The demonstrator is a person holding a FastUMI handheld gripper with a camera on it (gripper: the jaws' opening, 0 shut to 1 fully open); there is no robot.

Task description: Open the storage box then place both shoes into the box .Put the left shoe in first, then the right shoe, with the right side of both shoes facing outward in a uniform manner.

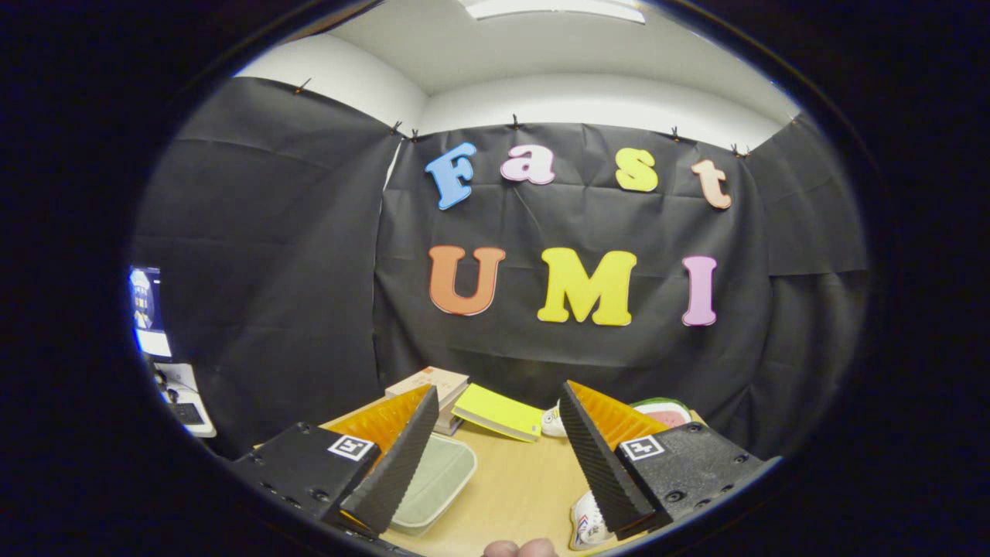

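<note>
We hold the gripper [495, 456] level above the bench [518, 487], its fingers spread wide with nothing between them. The storage box [433, 480], pale and translucent with its lid apparently still on, lies low and just right of the left finger, partly hidden behind it. One white shoe [553, 422] sits farther off between the fingers; another [588, 526] lies near, beside the right finger. We judge the box comes first: it is down and left of the gripper, so we must tip downward.
</note>
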